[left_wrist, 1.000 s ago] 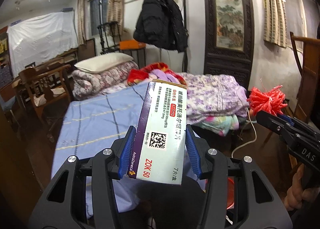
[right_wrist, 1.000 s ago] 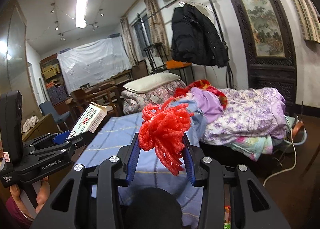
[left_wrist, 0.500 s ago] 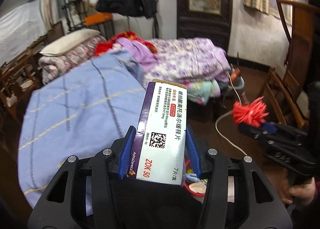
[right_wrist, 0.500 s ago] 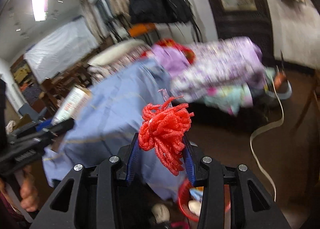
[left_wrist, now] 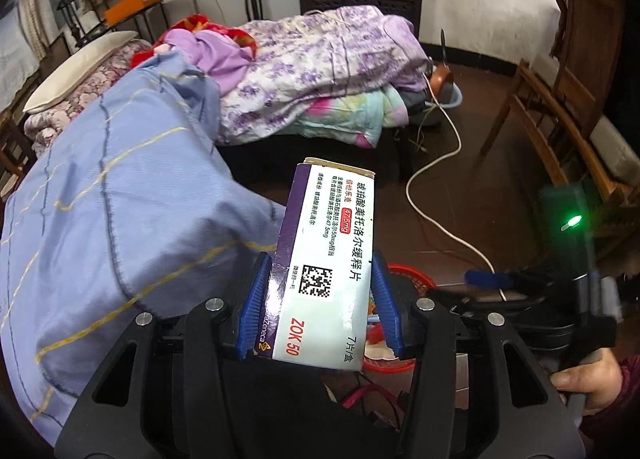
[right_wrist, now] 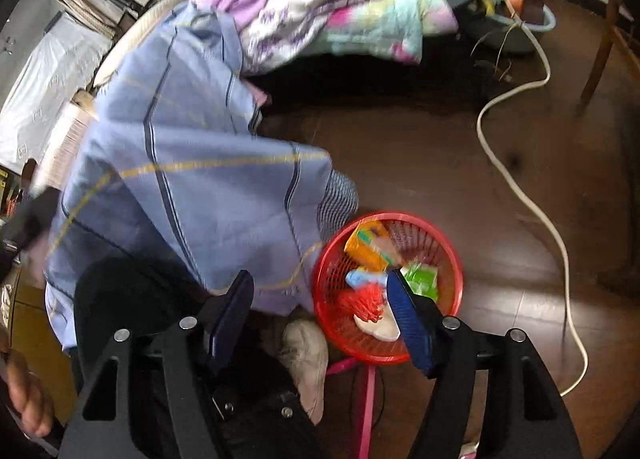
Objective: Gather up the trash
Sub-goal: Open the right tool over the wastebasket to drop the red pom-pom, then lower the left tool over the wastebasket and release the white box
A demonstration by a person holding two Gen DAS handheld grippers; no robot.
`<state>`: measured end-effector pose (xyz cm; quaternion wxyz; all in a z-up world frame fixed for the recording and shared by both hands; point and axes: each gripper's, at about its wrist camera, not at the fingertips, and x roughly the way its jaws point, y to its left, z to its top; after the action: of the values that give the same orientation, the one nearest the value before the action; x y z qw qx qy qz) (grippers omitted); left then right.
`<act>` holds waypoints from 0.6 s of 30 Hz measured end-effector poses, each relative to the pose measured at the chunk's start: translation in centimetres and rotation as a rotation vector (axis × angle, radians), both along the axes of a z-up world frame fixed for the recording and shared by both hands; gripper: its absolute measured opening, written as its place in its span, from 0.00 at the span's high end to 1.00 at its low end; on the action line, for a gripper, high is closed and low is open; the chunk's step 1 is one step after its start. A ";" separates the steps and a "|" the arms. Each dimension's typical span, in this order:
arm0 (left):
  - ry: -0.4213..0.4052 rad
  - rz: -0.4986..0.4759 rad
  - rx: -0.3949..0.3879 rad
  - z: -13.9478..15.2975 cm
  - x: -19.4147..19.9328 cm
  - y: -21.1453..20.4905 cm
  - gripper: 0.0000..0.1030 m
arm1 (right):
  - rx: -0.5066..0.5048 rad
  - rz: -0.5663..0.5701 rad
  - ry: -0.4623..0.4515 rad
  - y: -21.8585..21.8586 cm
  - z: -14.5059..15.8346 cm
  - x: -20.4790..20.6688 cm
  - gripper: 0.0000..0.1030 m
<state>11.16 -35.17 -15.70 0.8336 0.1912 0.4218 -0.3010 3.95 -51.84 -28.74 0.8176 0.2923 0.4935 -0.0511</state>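
Observation:
My left gripper [left_wrist: 318, 307] is shut on a white and purple medicine box [left_wrist: 326, 267], held upright above the floor. A red mesh basket [right_wrist: 448, 259] stands on the dark floor beside the bed and holds several pieces of trash. The red foam net [right_wrist: 362, 301] lies inside it. My right gripper [right_wrist: 320, 299] is open and empty, pointing down just above the basket's near left rim. The basket rim [left_wrist: 414, 275] peeks out behind the box in the left wrist view.
A blue bedsheet [right_wrist: 192, 163] hangs off the bed next to the basket. A white cable [right_wrist: 532, 195] snakes across the floor to the right. A wooden chair [left_wrist: 560, 99] stands at the right. A white shoe [right_wrist: 308, 359] is below the basket.
Both grippers tilted down toward the floor. My right gripper opened and the red foam net dropped into the red basket. The left gripper still holds the box.

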 end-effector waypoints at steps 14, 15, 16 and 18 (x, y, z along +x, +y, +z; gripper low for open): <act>-0.015 -0.055 0.064 -1.7 -1.4 -2.9 0.52 | -0.150 -0.083 -0.250 -3.1 8.3 -2.9 0.33; -0.017 -0.056 0.066 -1.7 -1.5 -2.9 0.52 | -0.160 -0.083 -0.258 -3.1 8.7 -3.2 0.33; -0.021 -0.059 0.070 -1.8 -1.7 -3.1 0.52 | -0.174 -0.081 -0.270 -3.1 9.2 -3.4 0.33; -0.021 -0.064 0.075 -1.9 -1.9 -3.2 0.52 | -0.184 -0.084 -0.282 -3.1 9.7 -3.8 0.32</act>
<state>9.26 -38.40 -17.63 0.8204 0.2386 0.4176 -0.3093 0.19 -54.99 -19.04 0.8992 0.2406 0.3546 -0.0886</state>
